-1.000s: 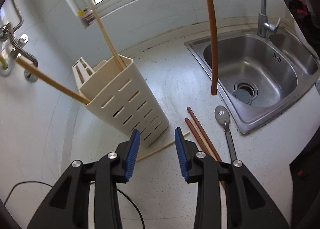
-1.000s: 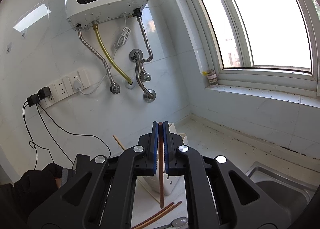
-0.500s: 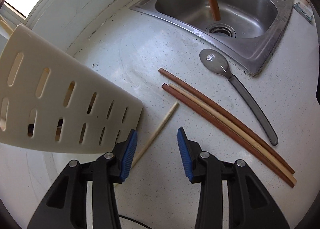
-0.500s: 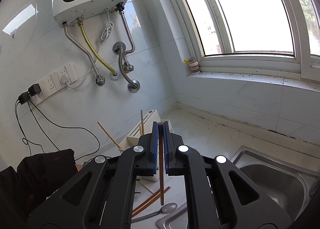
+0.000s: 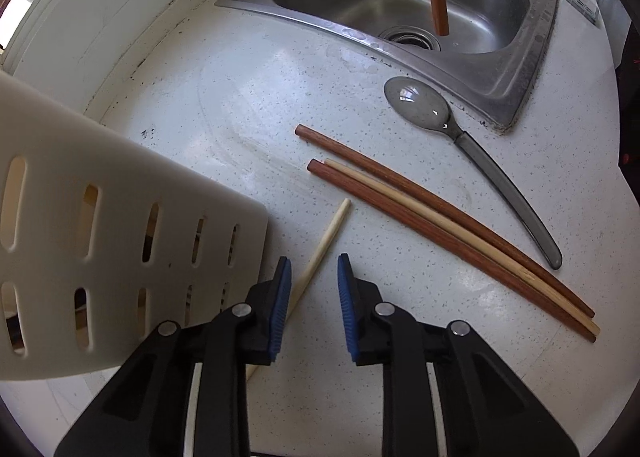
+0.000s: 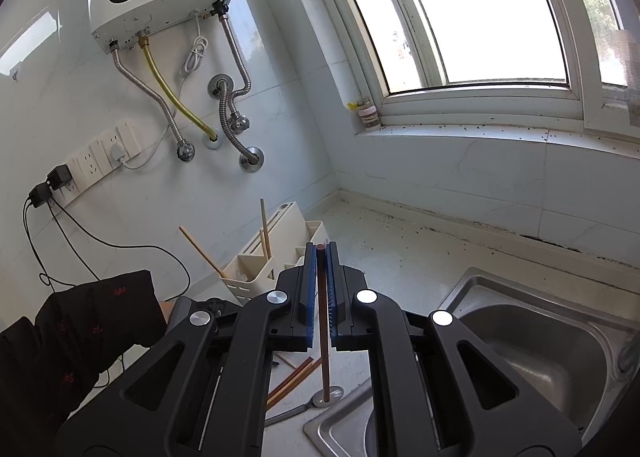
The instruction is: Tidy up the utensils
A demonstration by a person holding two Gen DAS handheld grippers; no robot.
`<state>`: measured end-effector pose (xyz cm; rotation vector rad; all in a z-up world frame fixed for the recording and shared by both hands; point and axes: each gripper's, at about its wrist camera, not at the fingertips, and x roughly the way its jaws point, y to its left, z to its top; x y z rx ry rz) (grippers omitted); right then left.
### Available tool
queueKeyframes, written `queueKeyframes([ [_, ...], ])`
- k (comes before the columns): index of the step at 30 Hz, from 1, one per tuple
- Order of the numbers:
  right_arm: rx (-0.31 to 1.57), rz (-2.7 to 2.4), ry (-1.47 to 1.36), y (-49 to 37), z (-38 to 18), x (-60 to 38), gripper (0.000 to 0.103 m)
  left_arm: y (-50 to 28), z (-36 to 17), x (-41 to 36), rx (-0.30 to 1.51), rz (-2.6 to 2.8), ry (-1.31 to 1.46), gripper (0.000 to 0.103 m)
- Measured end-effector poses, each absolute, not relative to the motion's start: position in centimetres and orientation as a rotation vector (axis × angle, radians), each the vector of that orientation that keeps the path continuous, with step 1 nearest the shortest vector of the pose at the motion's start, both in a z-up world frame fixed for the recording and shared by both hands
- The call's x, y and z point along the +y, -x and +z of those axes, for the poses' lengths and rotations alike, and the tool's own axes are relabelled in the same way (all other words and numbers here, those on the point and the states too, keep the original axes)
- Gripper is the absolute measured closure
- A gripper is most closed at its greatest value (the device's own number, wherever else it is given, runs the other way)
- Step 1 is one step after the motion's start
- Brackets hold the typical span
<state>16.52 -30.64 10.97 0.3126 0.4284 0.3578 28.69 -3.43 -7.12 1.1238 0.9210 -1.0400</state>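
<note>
Your left gripper (image 5: 310, 277) hangs released over the counter (image 5: 224, 105), its fingers straddling a pale chopstick (image 5: 324, 241) whose near end is hidden under them. The caddy (image 5: 120, 233) crowds in at 9 o'clock, cut off by the frame. Three chopsticks (image 5: 444, 233) and a spoon (image 5: 460, 141) lie at 2 o'clock, the sink (image 5: 500, 69) beyond at 1. Your right gripper (image 6: 321, 277) is clenched on a brown chopstick (image 6: 325, 361), which hangs upright.
</note>
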Motion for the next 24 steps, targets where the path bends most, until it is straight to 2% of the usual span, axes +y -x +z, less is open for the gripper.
queueKeyframes([
  [10, 0.452, 0.361, -0.336, -17.2, 10.0, -30.9, 0.098, -30.1, -6.8, -3.9, 1.039, -1.115, -1.047, 0.091],
  [18, 0.457, 0.37, -0.334, -17.8, 10.1, -30.6, 0.098, -28.4, -7.2, -5.1, 0.979, -1.121, -1.156, 0.098],
  [24, 0.453, 0.381, -0.333, -18.0, 10.3, -30.4, 0.098, -28.0, -7.2, -5.6, 0.979, -1.09, -1.176, 0.099],
])
